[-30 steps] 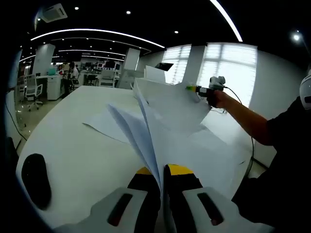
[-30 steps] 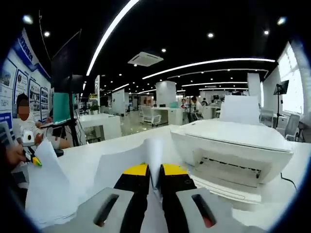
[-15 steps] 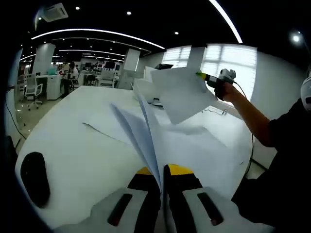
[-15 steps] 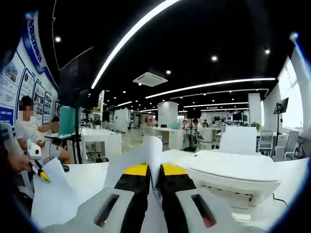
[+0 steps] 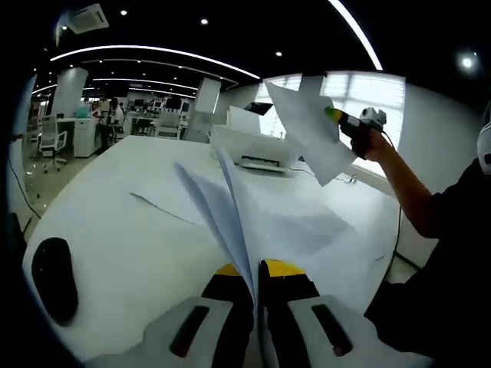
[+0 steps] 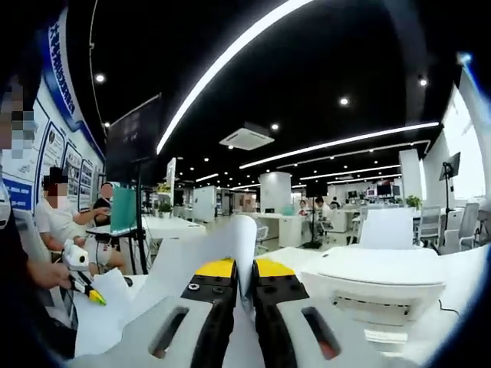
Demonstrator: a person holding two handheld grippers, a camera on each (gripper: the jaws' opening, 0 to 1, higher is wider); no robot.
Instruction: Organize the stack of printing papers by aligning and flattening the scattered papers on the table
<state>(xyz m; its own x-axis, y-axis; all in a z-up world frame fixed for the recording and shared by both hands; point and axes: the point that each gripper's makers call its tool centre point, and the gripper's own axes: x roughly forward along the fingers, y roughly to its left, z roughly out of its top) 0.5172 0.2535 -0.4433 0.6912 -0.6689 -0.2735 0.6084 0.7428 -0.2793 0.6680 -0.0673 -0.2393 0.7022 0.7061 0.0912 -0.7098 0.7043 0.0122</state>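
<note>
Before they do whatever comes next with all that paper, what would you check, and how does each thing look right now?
1. Left gripper firmly pinching its sheets: ok, jaws shut on the paper edges.
2. Right gripper holding its sheet: ok, jaws shut on it; the left gripper view shows that sheet lifted in the air.
3. Sheets aligned: not ok, those in the left gripper fan apart.
4. Loose paper gathered: not ok, some lies spread on the table.
5. Printer clear of the lifted sheet: ok, it stands apart.
6. Mouse out of the way: ok, at the table edge.
</note>
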